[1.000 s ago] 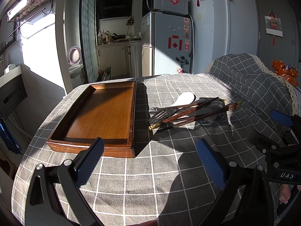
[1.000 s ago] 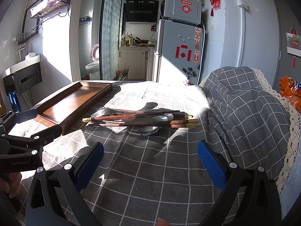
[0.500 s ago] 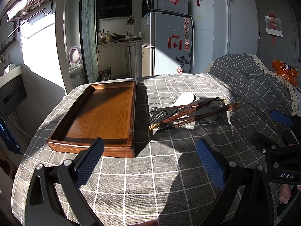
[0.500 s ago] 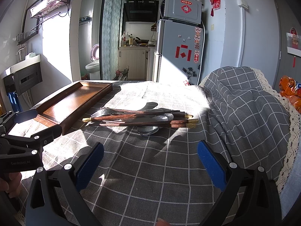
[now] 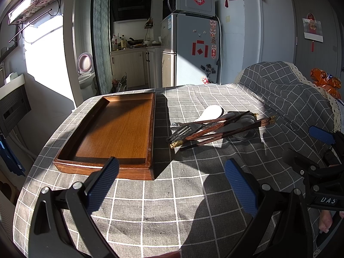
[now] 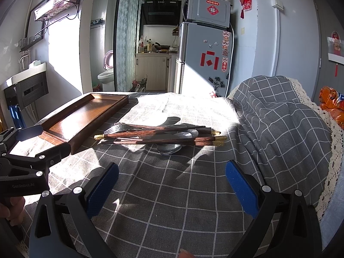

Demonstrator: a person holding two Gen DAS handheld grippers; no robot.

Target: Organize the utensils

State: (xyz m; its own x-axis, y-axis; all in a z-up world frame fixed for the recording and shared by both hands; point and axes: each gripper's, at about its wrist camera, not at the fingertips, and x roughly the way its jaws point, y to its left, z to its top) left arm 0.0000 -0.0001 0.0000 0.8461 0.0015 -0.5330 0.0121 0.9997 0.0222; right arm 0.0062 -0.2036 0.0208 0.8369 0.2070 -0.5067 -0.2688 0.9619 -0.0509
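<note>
Where sunlight falls across the checked grey cloth of the worktop (image 5: pixel 172 195), the utensils (image 5: pixel 217 126) lie in one loose heap just right of the bare wooden tray (image 5: pixel 150 129): dark wooden chopsticks (image 6: pixel 163 138) with brass-coloured ends, a dark fork (image 5: pixel 185 130), a white spoon (image 5: pixel 211 111) and a metal spoon (image 6: pixel 169 148). Both the left tongs (image 5: pixel 172 187) and right tongs (image 6: pixel 172 189) gape wide, gripping nothing, near the heap.

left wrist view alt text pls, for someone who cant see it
An open left gripper hovers over a grey checked tablecloth, holding nothing. Ahead lie an empty wooden tray and, to its right, a pile of chopsticks, a dark fork and a white spoon. The right gripper shows at the right edge.
</note>
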